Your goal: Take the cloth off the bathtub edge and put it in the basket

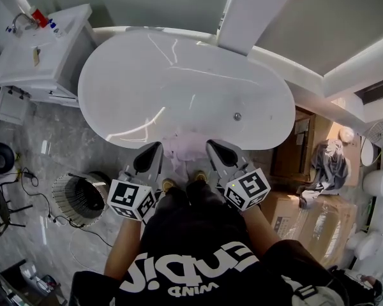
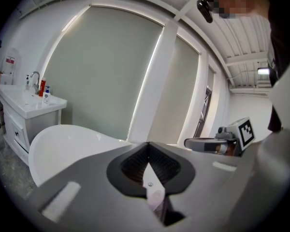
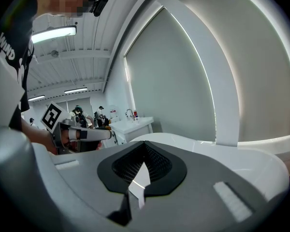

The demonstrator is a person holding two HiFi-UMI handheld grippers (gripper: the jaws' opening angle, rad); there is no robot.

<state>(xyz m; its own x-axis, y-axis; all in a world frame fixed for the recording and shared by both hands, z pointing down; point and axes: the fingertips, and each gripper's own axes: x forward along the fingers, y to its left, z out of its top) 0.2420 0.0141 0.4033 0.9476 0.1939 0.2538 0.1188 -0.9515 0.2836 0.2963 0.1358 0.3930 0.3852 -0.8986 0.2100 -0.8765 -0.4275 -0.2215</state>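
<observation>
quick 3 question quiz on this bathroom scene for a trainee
1. True or false: the pale pink cloth hangs over the near rim of the white oval bathtub.
2. The round wire basket stands on the floor to the person's: A left, B right?
3. Fill in: the fingers of the left gripper are ____ (open/shut).
Key: 1 true; 2 A; 3 shut.

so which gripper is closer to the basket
The left gripper: the basket stands out to its left, while the right gripper sits on the other side of the cloth, farther from the basket.
</observation>
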